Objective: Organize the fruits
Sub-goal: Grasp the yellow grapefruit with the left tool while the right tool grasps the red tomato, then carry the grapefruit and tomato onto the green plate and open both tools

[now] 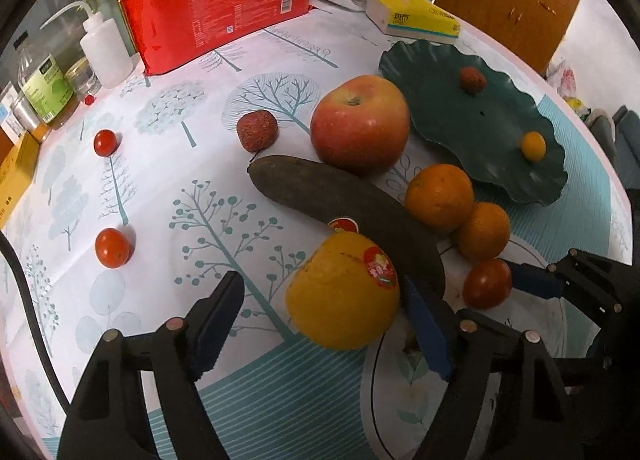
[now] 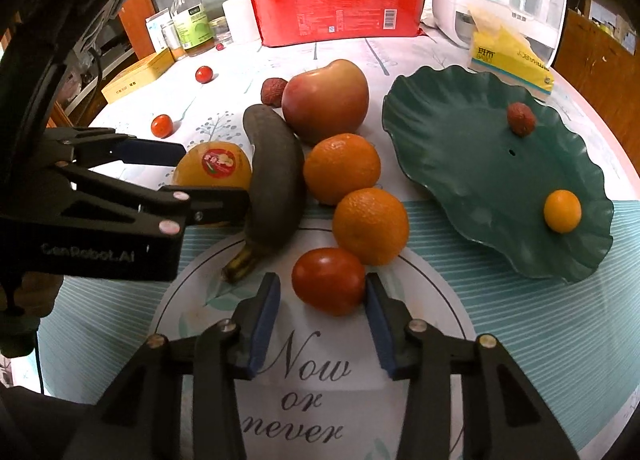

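The right gripper (image 2: 322, 292) has its jaws around the near tomato (image 2: 329, 281): the right pad looks to touch it, a thin gap shows on the left, so no firm hold yet. The left gripper (image 1: 320, 320) stands wide around the yellow stickered fruit (image 1: 343, 291), pads clear of it. Both seem bound for the green plate (image 2: 460, 147) on the right, which already holds a lychee (image 2: 521, 118) and a small orange fruit (image 2: 562, 211). The dark banana (image 2: 272, 175) presses against the yellow fruit, and two oranges (image 2: 370, 225) crowd just beyond the tomato, leaving little room
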`<state>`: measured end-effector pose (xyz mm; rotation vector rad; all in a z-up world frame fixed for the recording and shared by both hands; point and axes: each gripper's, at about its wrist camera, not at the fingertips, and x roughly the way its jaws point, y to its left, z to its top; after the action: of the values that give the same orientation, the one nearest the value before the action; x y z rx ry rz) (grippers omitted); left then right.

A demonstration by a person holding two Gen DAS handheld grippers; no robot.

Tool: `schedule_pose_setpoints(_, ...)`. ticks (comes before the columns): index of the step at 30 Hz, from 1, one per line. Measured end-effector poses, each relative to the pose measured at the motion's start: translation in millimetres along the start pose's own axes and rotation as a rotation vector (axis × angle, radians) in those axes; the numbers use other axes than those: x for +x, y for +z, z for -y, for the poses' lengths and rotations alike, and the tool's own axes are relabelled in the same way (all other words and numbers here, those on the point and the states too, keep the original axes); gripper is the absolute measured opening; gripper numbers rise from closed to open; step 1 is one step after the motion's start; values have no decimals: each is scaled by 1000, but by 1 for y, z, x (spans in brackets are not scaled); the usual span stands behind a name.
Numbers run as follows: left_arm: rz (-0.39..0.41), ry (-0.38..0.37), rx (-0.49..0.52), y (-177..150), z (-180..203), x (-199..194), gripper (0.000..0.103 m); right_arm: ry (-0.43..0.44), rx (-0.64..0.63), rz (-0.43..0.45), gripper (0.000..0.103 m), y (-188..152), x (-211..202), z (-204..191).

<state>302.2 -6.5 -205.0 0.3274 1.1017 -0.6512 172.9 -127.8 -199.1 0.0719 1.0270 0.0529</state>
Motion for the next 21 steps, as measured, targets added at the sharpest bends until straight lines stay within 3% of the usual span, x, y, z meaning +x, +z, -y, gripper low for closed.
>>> schedule_pose_setpoints(3,20,-24,-3,-2,-2,0,73,-3,1,2,36,1,-1,1)
schedule_pose_setpoints(8,47,-69,-3,-6,0,-1,56,1,0,-5,36,0,-3,-1)
schedule_pose_setpoints(21,58,-60,-57,-13,4,-9,50,19,-15,30,36,-3,-24,-10)
